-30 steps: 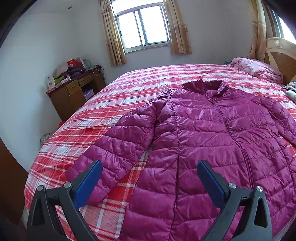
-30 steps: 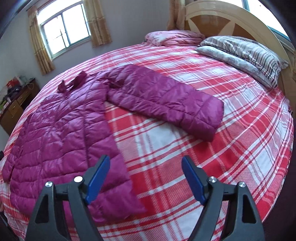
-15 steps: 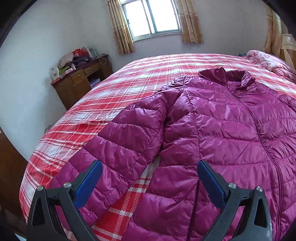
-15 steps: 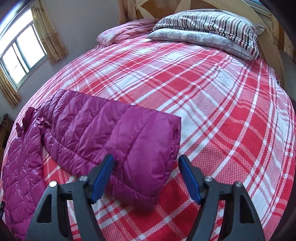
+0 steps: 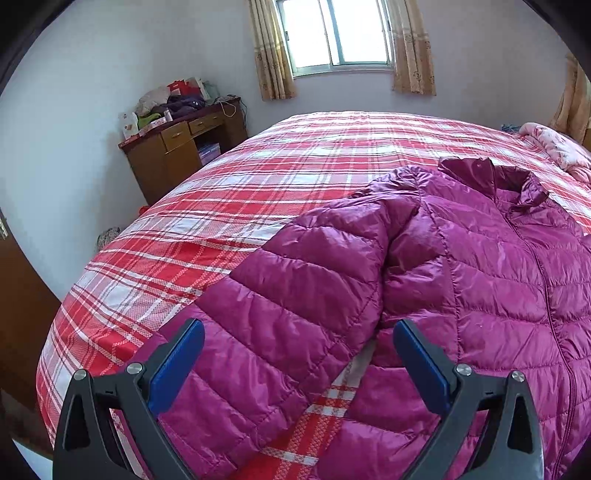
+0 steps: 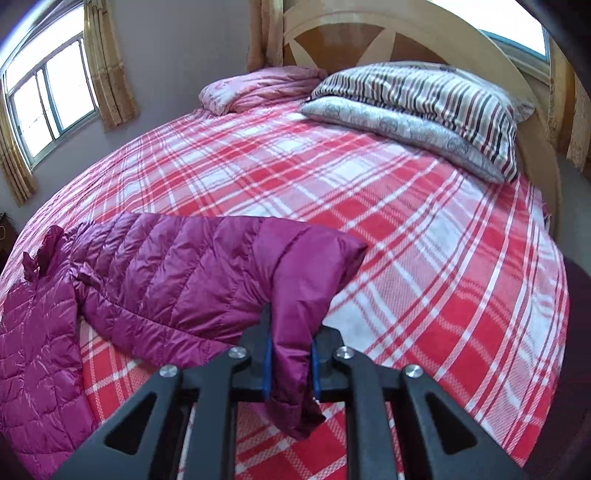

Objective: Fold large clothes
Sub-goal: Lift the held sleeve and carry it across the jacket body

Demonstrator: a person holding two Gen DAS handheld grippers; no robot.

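A magenta quilted puffer jacket (image 5: 480, 266) lies front-up on the red plaid bed (image 5: 258, 192), collar toward the window. My left gripper (image 5: 297, 354) hovers open over the jacket's left sleeve (image 5: 295, 295), and its blue pads touch nothing. In the right wrist view the other sleeve (image 6: 207, 266) stretches across the bed. My right gripper (image 6: 290, 363) has its jaws closing on that sleeve's cuff end (image 6: 295, 321), which is pinched between the blue pads and lifted a little, with cloth hanging below them.
A striped pillow (image 6: 424, 99) on a grey one and a pink quilt (image 6: 258, 88) lie by the wooden headboard (image 6: 388, 33). A cluttered wooden desk (image 5: 184, 147) stands left of the bed under the curtained window (image 5: 336, 33). The bed's edge drops off at lower left.
My right gripper moved onto the sleeve's cuff end and shut on it, raising it. My left gripper moved left along the jacket to its left sleeve, staying open.
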